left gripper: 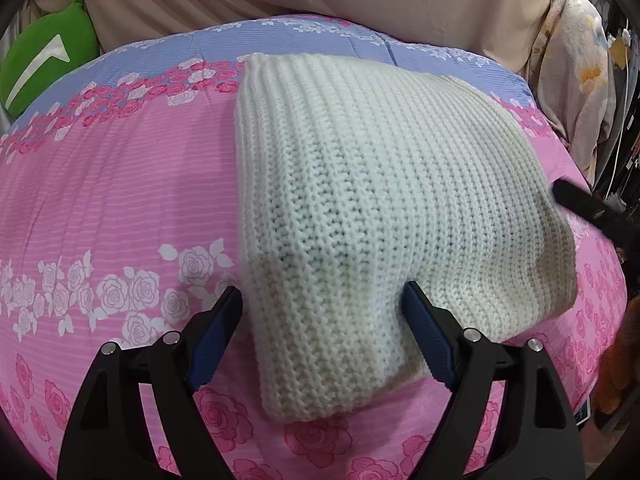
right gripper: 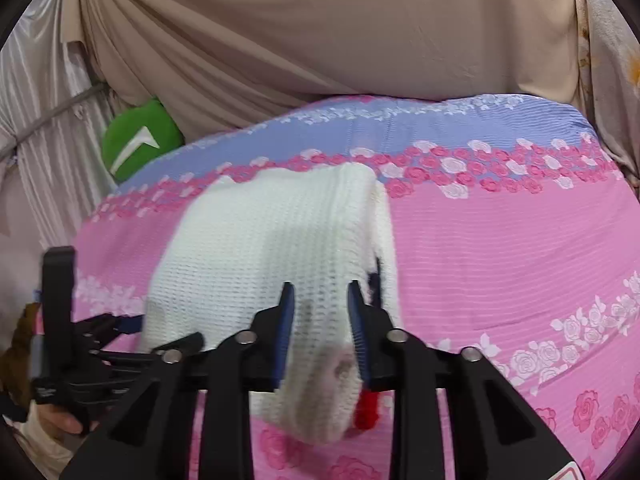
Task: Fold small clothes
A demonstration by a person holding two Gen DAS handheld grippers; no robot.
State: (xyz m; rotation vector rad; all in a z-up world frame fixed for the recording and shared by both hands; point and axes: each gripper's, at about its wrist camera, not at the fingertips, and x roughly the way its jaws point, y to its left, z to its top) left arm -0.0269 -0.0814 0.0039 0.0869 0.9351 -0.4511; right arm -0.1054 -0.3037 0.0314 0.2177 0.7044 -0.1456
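A small white knitted garment (left gripper: 360, 184) lies on the pink rose-print bedspread (left gripper: 120, 184). My left gripper (left gripper: 322, 320) is open, its blue-padded jaws standing either side of the garment's near corner. In the right wrist view the same garment (right gripper: 272, 240) is lifted at its near end; my right gripper (right gripper: 320, 320) is shut on a bunched fold of it. A red bit (right gripper: 366, 410) and a dark mark (right gripper: 374, 280) show at the garment's right edge. The left gripper's body (right gripper: 72, 344) shows at the left, and the right one's finger (left gripper: 588, 204) at the right of the left wrist view.
A green cushion (left gripper: 44, 52) sits at the bed's far left, also in the right wrist view (right gripper: 140, 140). Beige fabric (right gripper: 320, 28) hangs behind the bed. Floral cloth (left gripper: 572, 80) hangs at the right. A blue band of bedspread (right gripper: 400, 120) runs along the far edge.
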